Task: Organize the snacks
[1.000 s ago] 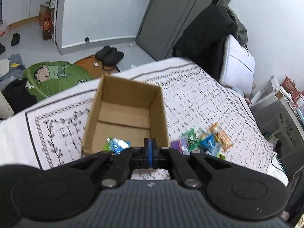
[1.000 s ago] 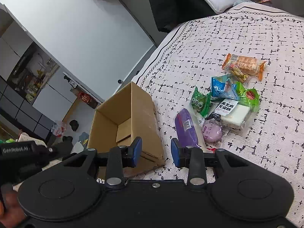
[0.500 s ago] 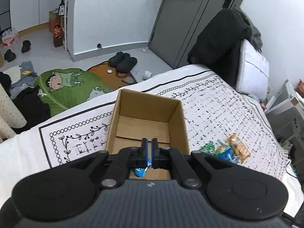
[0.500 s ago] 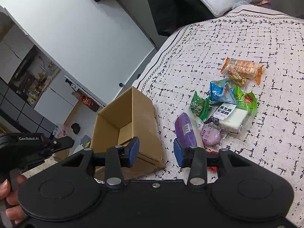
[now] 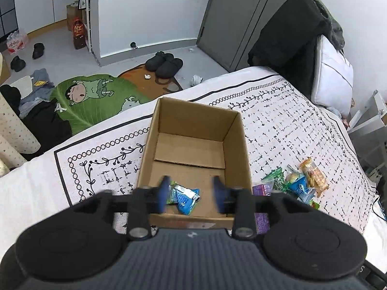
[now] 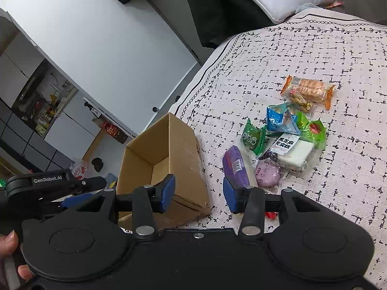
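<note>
An open cardboard box [image 5: 193,130] [image 6: 179,149] stands on the bed. A blue snack packet [image 5: 186,197] and a green one [image 5: 172,192] lie on its floor near the front wall. My left gripper [image 5: 191,193] hovers over them, jaws opening and blurred, the pads touching nothing. To the right of the box lies a snack pile [image 5: 295,183]: a purple packet [image 6: 235,166], a pink round cake [image 6: 267,175], a white cake packet [image 6: 292,149], green and blue packets, and orange biscuits [image 6: 307,90]. My right gripper [image 6: 198,194] hangs between box and purple packet, jaws opening, empty.
The bed cover [image 6: 314,48] is white with black marks. A pillow [image 5: 331,77] and dark clothes [image 5: 285,38] sit at the head. Beyond the bed edge are a green rug [image 5: 92,96] and slippers [image 5: 164,64]. A hand [image 6: 9,241] holds the left gripper's handle.
The left jaws were shut on the blue packet above the box; they have parted and the packet lies in the box. The right jaws have widened a little.
</note>
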Demonstrator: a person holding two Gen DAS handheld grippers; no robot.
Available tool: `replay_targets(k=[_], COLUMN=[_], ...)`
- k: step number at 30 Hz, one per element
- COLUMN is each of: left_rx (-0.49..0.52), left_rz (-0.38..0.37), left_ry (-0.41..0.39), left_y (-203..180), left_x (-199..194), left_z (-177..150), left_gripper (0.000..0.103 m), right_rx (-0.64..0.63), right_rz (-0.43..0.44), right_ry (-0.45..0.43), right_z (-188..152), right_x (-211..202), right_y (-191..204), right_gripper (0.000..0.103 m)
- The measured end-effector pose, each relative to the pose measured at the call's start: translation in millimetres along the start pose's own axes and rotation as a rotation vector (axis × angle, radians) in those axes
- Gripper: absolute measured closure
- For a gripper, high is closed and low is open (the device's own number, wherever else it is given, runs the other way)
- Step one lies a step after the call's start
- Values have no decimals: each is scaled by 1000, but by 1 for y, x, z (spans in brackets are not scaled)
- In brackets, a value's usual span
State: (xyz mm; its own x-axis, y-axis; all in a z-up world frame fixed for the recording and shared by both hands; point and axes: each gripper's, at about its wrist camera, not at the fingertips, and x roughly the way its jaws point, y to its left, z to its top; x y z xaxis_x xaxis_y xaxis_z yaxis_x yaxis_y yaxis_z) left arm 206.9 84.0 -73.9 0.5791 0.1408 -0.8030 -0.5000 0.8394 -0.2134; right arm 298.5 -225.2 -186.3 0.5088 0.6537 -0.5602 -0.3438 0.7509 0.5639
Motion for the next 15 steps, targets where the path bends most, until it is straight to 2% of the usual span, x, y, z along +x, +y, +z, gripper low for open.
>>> replay_targets(k=[2, 7, 9, 15], left_rx=[4, -1, 0, -2], left_rz=[-6, -22, -31, -55], left_ry=[-10, -5, -4, 16], left_y=[0, -1, -1, -1], left_x=[-2, -2, -3, -6], left_z=[-1, -2, -2, -9], left_gripper=[48, 41, 34, 31], right_rx=[0, 5, 9, 19], right_rz=[0, -8, -13, -14], right_ry=[0, -2, -4, -1], right_z=[0, 4, 5, 5], right_x=[0, -4, -7, -9], right_y=[0, -3, -6, -9], right_gripper=[58, 54, 54, 53])
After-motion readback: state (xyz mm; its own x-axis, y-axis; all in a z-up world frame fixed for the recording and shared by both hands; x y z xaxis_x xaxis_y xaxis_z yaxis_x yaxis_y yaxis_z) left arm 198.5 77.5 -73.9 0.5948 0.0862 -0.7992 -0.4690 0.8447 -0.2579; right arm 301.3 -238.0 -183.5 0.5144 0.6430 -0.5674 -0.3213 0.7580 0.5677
